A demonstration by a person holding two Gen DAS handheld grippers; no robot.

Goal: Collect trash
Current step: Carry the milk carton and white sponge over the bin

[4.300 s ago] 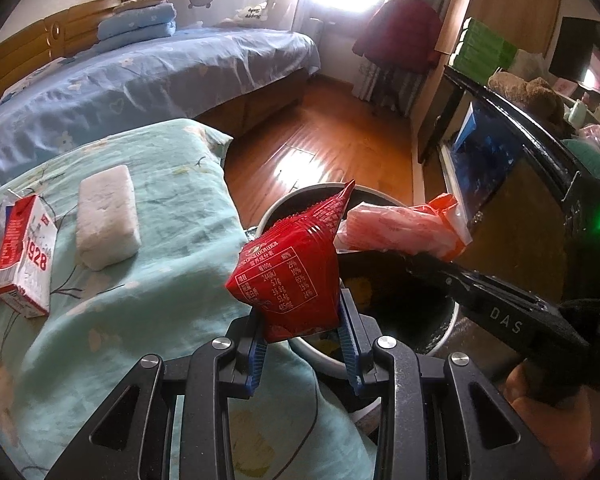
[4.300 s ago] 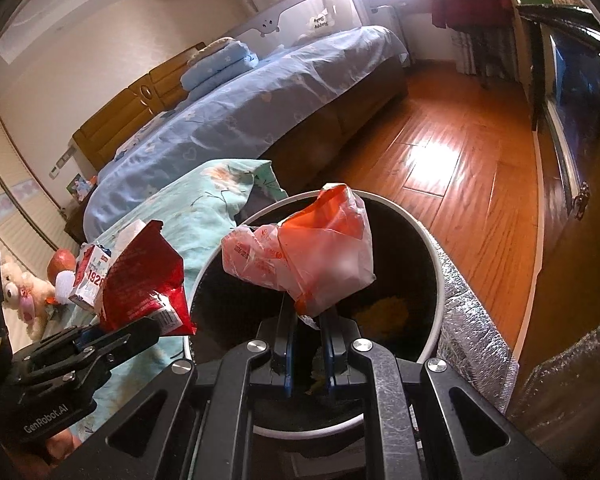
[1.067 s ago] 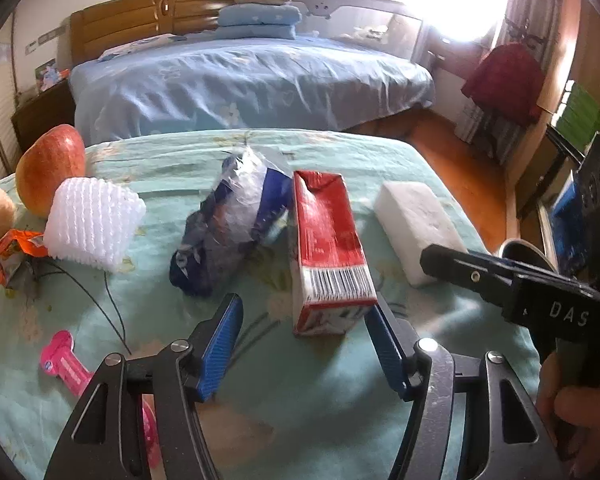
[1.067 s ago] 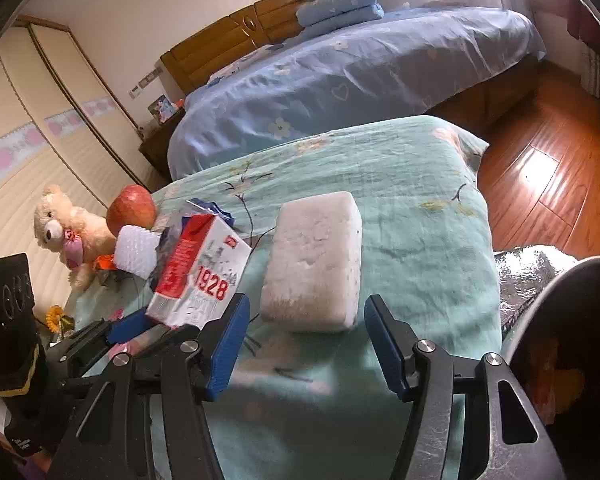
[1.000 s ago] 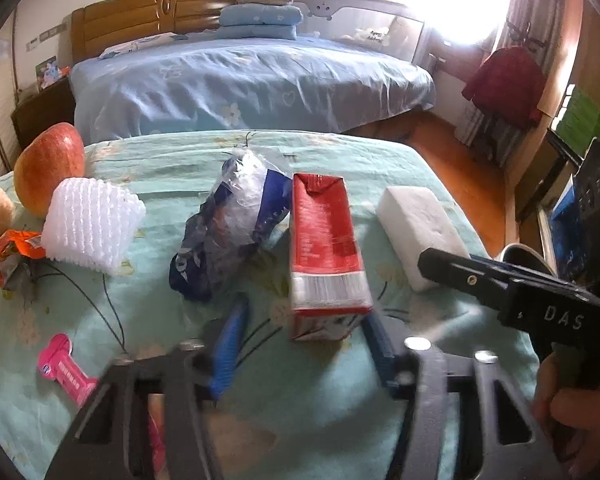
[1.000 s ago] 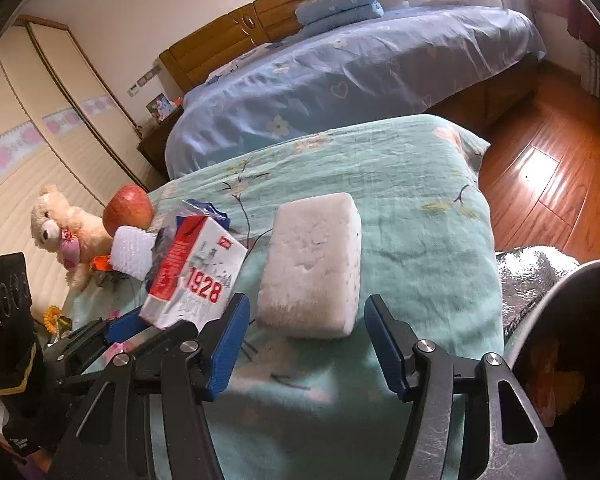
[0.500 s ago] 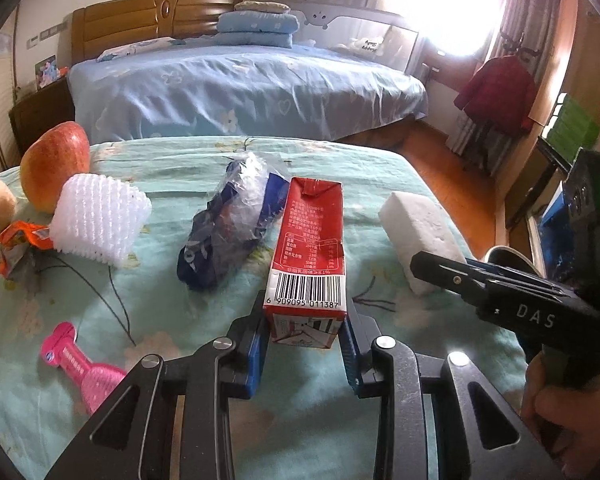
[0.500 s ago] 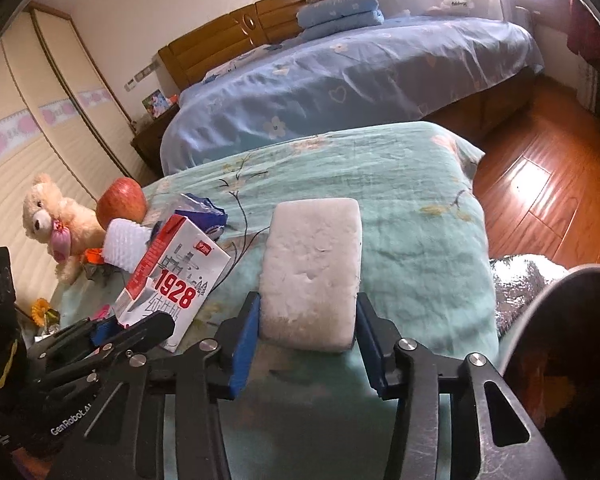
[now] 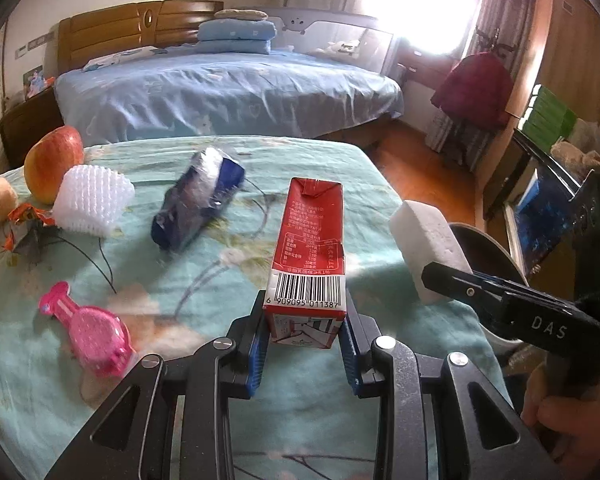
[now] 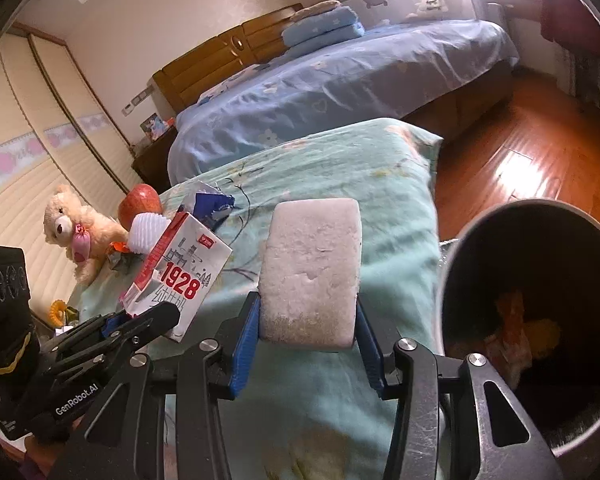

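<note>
My left gripper (image 9: 305, 344) is shut on the bottom end of a red and white milk carton (image 9: 310, 248), lifted off the teal cloth. In the right wrist view the same milk carton (image 10: 180, 276) sits at the left in the left gripper (image 10: 140, 320). My right gripper (image 10: 308, 336) is shut on a white foam block (image 10: 312, 268), which also shows as the foam block (image 9: 428, 240) in the left wrist view. A round dark trash bin (image 10: 540, 312) with orange wrappers inside stands at the right.
On the teal cloth (image 9: 180, 280) lie a blue crumpled wrapper (image 9: 198, 200), a white foam fruit net (image 9: 92, 200), an apple (image 9: 52, 160), an orange wrapper scrap (image 9: 24, 220) and a pink toy (image 9: 88, 328). A teddy bear (image 10: 72, 232) sits at the left. Behind stands a blue bed (image 9: 220, 92).
Both grippers were open around the carton and the foam block; they closed on them and have lifted and drawn them back toward the bin side.
</note>
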